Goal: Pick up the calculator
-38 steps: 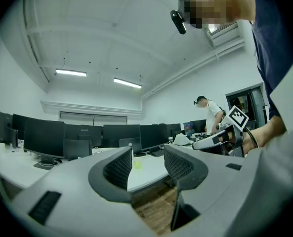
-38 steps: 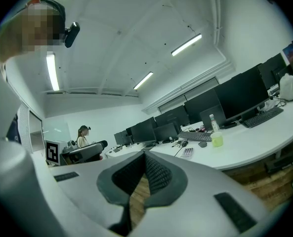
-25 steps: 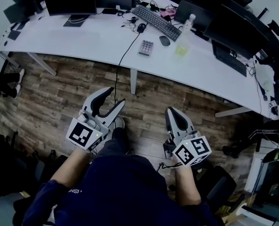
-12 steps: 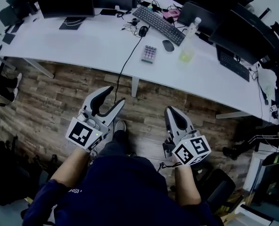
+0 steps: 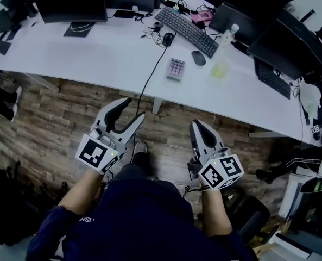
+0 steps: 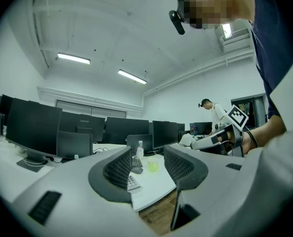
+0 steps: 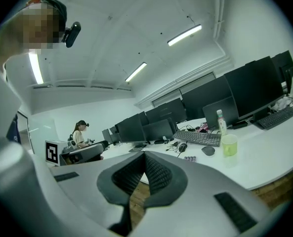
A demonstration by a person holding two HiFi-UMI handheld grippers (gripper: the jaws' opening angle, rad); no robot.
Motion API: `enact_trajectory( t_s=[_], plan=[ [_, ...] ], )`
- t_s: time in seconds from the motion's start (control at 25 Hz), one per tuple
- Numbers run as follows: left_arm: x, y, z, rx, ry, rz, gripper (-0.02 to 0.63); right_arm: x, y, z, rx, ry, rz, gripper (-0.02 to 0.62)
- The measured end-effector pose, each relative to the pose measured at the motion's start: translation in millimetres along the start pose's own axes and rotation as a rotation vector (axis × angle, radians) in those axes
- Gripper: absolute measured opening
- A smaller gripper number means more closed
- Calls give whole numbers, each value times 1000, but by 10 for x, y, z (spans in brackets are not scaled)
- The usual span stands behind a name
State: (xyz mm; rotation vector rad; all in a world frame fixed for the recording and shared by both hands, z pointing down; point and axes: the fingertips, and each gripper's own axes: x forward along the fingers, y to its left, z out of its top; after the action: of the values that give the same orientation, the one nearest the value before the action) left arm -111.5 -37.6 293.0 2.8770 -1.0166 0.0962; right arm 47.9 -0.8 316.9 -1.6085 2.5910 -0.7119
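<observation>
Low, left tongs [image 5: 134, 107] gape, right tongs [image 5: 195, 124] pinched.

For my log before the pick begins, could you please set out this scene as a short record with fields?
target: calculator, lying flat on the white desk, near its front edge
neighbours: mouse and green cup to its right in the head view; keyboard farther back
left gripper: open, nothing between its jaws, over the wooden floor, short of the desk
right gripper: shut, holding nothing, also over the floor
status: calculator not yet touched
</observation>
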Motion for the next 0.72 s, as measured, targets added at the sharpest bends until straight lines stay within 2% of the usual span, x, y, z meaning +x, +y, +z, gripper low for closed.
enact_trajectory(
  t_s=[0.72],
  plan=[
    [598, 944, -70, 1, 21, -88, 218, 988, -224, 265, -4, 7, -74, 3]
  ],
)
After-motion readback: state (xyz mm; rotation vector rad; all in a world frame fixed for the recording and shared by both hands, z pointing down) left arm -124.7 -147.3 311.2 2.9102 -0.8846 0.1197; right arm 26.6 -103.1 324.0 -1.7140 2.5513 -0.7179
